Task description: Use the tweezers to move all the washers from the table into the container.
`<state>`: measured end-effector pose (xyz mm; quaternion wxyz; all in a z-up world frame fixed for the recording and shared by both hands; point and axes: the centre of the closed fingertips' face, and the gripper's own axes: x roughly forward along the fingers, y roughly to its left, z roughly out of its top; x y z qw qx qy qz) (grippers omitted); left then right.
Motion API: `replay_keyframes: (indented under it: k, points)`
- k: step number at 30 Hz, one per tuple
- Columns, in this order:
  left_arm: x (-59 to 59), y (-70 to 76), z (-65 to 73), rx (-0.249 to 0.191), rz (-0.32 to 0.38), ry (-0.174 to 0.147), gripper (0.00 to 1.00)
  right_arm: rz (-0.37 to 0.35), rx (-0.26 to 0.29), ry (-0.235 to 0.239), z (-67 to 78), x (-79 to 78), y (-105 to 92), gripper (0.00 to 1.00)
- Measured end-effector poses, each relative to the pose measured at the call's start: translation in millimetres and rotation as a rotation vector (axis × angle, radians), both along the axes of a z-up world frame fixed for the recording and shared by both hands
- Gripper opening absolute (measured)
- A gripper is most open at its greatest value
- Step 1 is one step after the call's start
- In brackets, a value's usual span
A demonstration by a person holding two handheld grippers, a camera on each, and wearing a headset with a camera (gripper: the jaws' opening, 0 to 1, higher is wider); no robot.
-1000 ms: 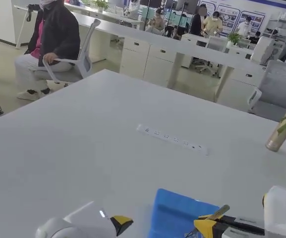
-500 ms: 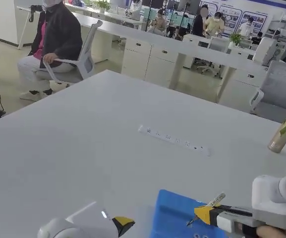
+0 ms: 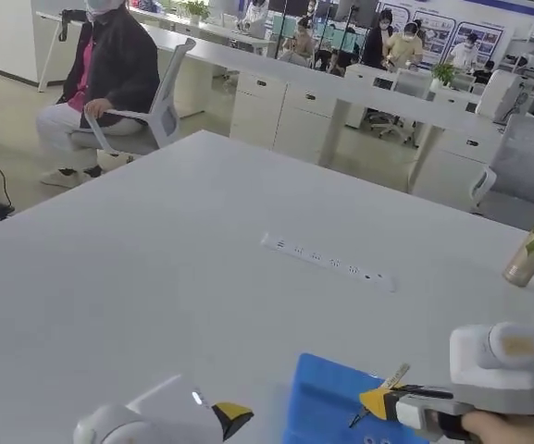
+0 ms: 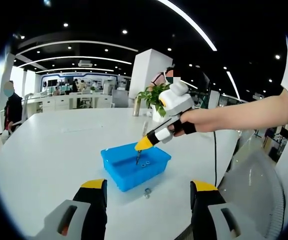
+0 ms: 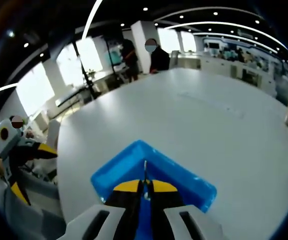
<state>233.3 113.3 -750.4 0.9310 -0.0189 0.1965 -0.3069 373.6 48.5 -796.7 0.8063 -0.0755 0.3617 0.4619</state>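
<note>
A blue container (image 3: 327, 398) sits on the white table (image 3: 155, 277) near its front edge. My right gripper (image 3: 378, 403), yellow-tipped, is shut on thin tweezers (image 3: 394, 377). From the left gripper view, the right gripper (image 4: 146, 144) points the tweezers (image 4: 138, 158) down into the container (image 4: 129, 170), where a few washers (image 4: 144, 165) lie. Two more washers (image 4: 147, 192) lie on the table in front of the container. My left gripper (image 4: 148, 192) stands open and holds nothing, short of those washers. In the right gripper view, the tweezers (image 5: 144, 176) reach over the container (image 5: 114, 172). Whether they grip a washer is unclear.
A white power strip (image 3: 327, 262) lies mid-table. A gold bottle (image 3: 528, 254) and a plant stand at the far right edge. A person sits on a chair (image 3: 146, 116) beyond the far left corner. Desks and more people are behind.
My right gripper has come further into the head view from the right, and the tweezers have tipped down towards the container. The left gripper has stayed put.
</note>
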Motion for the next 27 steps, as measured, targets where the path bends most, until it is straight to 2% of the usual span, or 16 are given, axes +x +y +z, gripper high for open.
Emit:
replay_keyframes:
  k: [20, 27]
  points:
    - [-0.1, 1.4, -1.1, 0.002, 0.000, 0.002, 0.67, 0.027, -0.067, 0.028, -18.2, -0.8, 2.6, 0.03]
    - [-0.1, 1.5, -2.1, 0.011, -0.002, 0.003, 0.66, 0.029, -0.071, 0.030, -19.3, -1.0, 1.8, 0.03]
